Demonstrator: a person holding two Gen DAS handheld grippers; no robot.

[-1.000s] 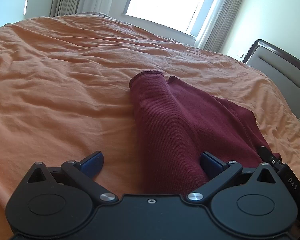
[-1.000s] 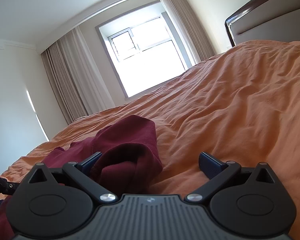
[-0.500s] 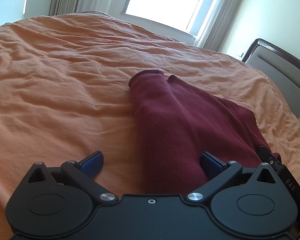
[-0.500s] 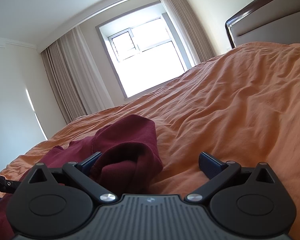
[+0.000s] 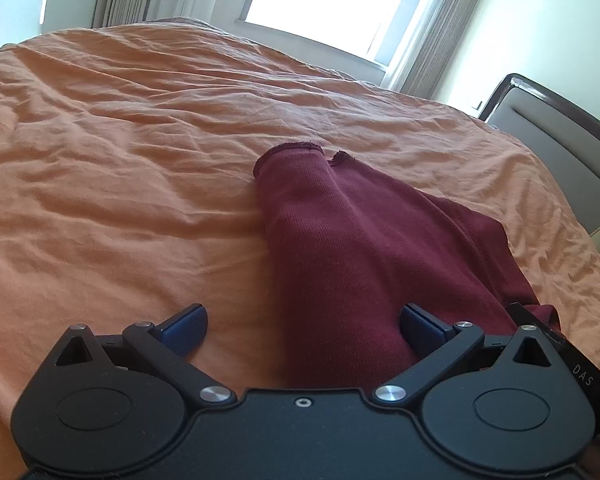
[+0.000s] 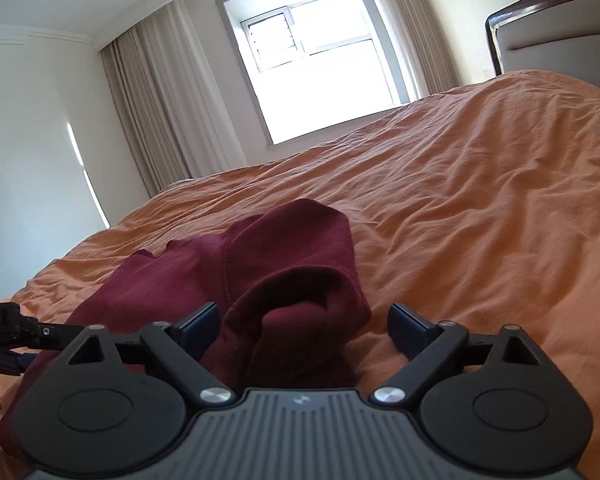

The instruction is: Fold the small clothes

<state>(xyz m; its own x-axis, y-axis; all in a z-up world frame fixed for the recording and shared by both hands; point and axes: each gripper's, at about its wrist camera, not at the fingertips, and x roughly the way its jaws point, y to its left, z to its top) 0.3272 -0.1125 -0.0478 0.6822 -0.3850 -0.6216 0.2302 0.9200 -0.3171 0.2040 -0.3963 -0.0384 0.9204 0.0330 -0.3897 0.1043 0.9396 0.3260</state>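
Left wrist view: left tool [image 5: 302, 322] is released, jaws wide, low over the orange bedsheet [image 5: 120, 184]; the maroon garment [image 5: 356, 248] runs from 6 toward 12 o'clock, its near end between the fingers, nothing changed in the last second. Right wrist view: right tool [image 6: 302, 330] is also released and has crept closer to the garment's bunched sleeve opening [image 6: 300, 312] at 6 o'clock, so a pinch there seems imminent.

A rumpled orange bedspread [image 5: 148, 152] — bright window [image 6: 324, 68] beyond, curtains [image 6: 152, 108], padded headboard [image 5: 556, 140] aside.
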